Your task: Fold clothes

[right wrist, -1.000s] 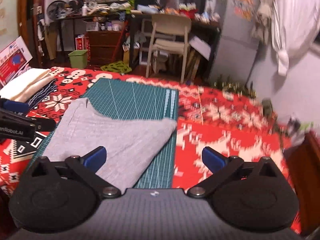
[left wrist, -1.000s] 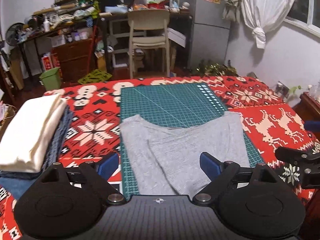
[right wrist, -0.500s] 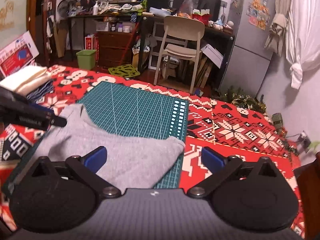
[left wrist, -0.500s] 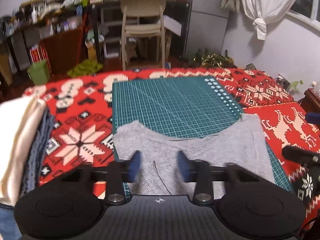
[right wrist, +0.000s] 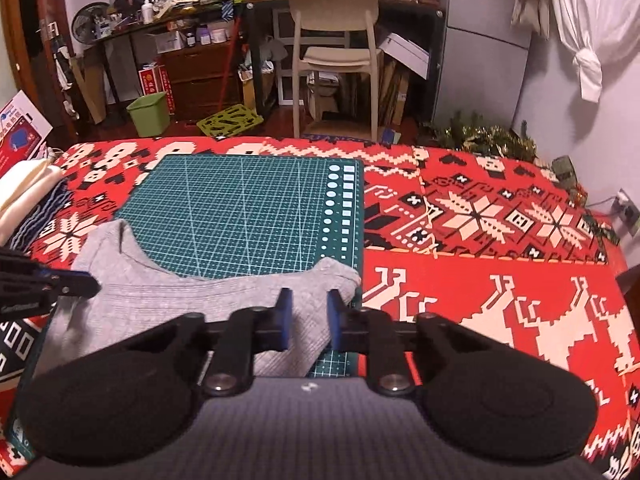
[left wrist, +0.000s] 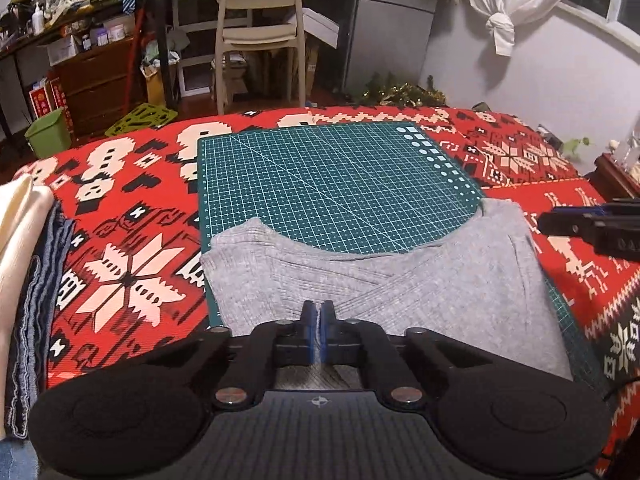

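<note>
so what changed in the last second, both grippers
The left gripper closed from wide open onto the near edge of the grey knit garment. The right gripper narrowed around that garment's right side, a gap still showing. The garment, green cutting mat and folded pile stayed put.

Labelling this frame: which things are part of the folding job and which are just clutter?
Job: grey top, left gripper, right gripper, green cutting mat.
Clutter: folded pile, chair, green bin, curtain.
</note>
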Tool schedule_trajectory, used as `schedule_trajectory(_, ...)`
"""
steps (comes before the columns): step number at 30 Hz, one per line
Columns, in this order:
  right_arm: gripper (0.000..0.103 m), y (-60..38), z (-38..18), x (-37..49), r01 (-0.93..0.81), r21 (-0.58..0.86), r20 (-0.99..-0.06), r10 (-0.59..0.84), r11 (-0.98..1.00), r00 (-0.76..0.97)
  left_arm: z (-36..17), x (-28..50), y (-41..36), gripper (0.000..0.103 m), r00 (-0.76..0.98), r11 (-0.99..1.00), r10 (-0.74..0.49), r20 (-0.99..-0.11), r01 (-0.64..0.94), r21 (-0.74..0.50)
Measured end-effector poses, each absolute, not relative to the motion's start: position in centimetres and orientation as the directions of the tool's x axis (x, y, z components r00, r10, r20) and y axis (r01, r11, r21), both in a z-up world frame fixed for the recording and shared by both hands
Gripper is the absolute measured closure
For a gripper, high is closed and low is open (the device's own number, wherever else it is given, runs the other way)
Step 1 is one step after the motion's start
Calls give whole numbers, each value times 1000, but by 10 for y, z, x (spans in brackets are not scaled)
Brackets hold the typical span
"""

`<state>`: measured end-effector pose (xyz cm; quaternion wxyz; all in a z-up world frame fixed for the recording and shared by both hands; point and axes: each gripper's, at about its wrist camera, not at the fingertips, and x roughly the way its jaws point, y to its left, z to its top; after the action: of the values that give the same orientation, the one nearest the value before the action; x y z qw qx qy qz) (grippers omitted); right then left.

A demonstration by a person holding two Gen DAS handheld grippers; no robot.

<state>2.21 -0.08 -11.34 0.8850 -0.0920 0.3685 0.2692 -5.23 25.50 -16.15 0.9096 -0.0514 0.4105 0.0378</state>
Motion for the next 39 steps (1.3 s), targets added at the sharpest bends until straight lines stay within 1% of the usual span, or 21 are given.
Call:
schedule_trajectory(1,87,0,-116,25,-536,39,-701,406,843,587,-161,-53,253,101,662,992,44,-748,-117,-45)
schedule_trajectory(2,92,1,-119,28,-531,52,-704,408,846,582,-159,-54,252,101,665,992,55,-745,-120,-34)
schedule_trajectory(4,95,3,-124,35,-523,85,-710,420,848,565,-152,-58,253,101,679,991,61,-732,-131,-38)
schedule_trajectory(9,96,10,-142,49,-511,130,-729,432,849,532,-140,-65,255,101,697,986,95,-710,-166,-31)
schedule_trajectory(14,95,10,-150,55,-501,154,-725,442,852,528,-147,-60,258,101,666,980,128,-735,-199,-9)
schedule_trajectory(17,94,3,-145,57,-469,185,-694,453,863,559,-152,-58,257,101,648,978,147,-747,-209,12)
schedule_trajectory(22,95,-5,-160,77,-403,223,-704,433,888,563,-160,-57,253,101,629,978,164,-760,-205,42)
schedule_trajectory(27,95,-16,-152,73,-397,239,-679,444,886,585,-162,-55,252,101,617,976,171,-768,-212,48)
schedule_trajectory(30,94,-23,-144,63,-389,244,-670,444,888,594,-161,-54,252,96,616,973,179,-767,-227,44)
schedule_trajectory(33,94,-28,-135,48,-381,250,-662,444,890,604,-160,-53,252,95,615,969,185,-767,-244,38)
schedule_trajectory(38,93,-31,-120,19,-384,277,-646,466,881,604,-153,-55,253,83,601,970,164,-782,-243,16)
schedule_trajectory(39,93,-30,-118,14,-390,278,-644,472,878,603,-151,-57,253,78,605,970,162,-779,-242,13)
